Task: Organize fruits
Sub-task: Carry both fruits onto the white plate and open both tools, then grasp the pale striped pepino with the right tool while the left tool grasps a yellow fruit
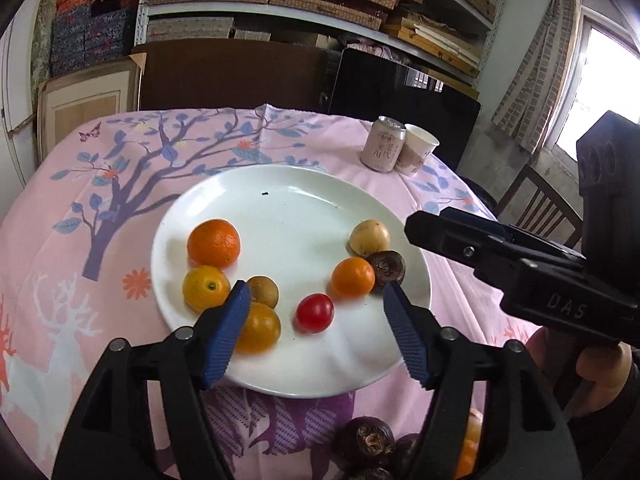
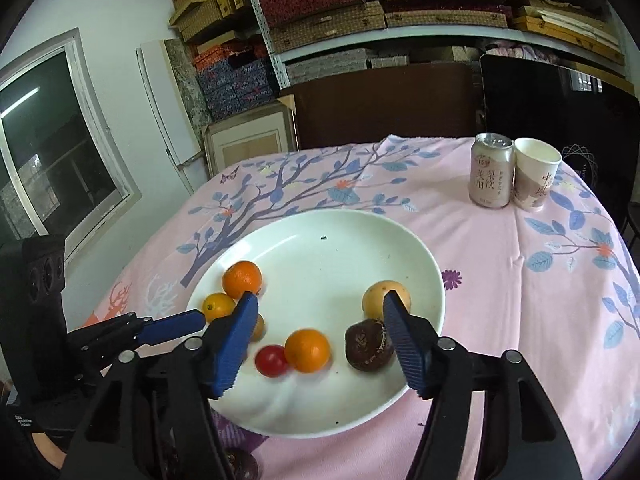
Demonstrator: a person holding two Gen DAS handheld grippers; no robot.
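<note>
Pink printed cloth (image 1: 200, 152) covers table; white plate (image 1: 288, 200) centred, can (image 2: 491, 174) at 1 o'clock, shelves (image 1: 320, 12) behind. Left gripper (image 1: 316, 300) and right gripper (image 2: 320, 308) both spread, empty.

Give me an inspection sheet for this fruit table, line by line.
Surface: pink tree-print tablecloth.
Job's things: white plate holds large orange, small orange, cherry tomato, pale fruit, dark brown fruit and others; more dark fruits lie off the plate.
Clutter: drink can beside paper cup.
Grippers: left gripper and right gripper over the plate, jaws open, empty.
Cables: nothing seen.
Surroundings: shelves of boxes, window, wooden chair.
</note>
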